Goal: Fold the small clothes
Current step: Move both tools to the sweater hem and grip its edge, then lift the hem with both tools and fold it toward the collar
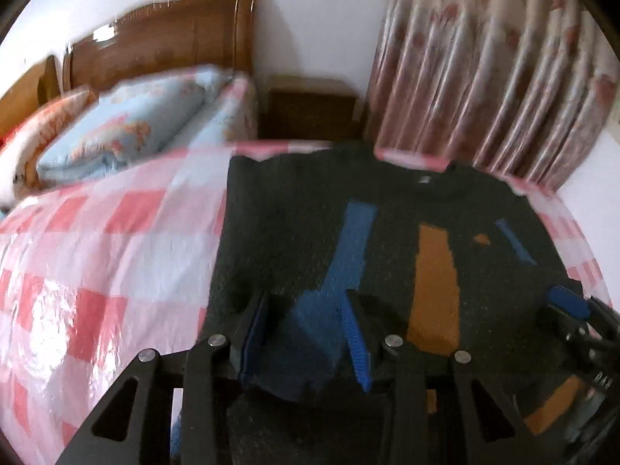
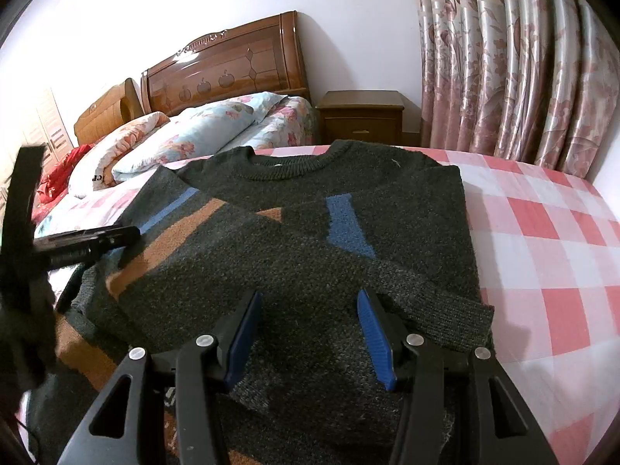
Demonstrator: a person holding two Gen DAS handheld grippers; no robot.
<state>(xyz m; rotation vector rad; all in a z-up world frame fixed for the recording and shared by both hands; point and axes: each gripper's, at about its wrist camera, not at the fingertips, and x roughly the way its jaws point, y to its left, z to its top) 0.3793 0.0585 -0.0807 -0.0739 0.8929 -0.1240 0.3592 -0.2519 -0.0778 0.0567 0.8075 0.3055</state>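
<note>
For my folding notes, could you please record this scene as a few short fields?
garment: dark knitted sweater with blue and orange patches
surface: pink checked bedspread
fold state: sleeves folded across the body
left gripper: a fold of the knit between its pads
right gripper: open above the sweater, holding nothing
background: pillows, wooden headboard, nightstand, curtain

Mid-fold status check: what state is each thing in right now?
Dark grey knitted sweater with blue and orange patches: flat on the checked bed cover, sleeves folded across the front.
Left gripper: fingers around a fold of the sweater.
Right gripper: open, empty.
Floral curtain: drawn.
</note>
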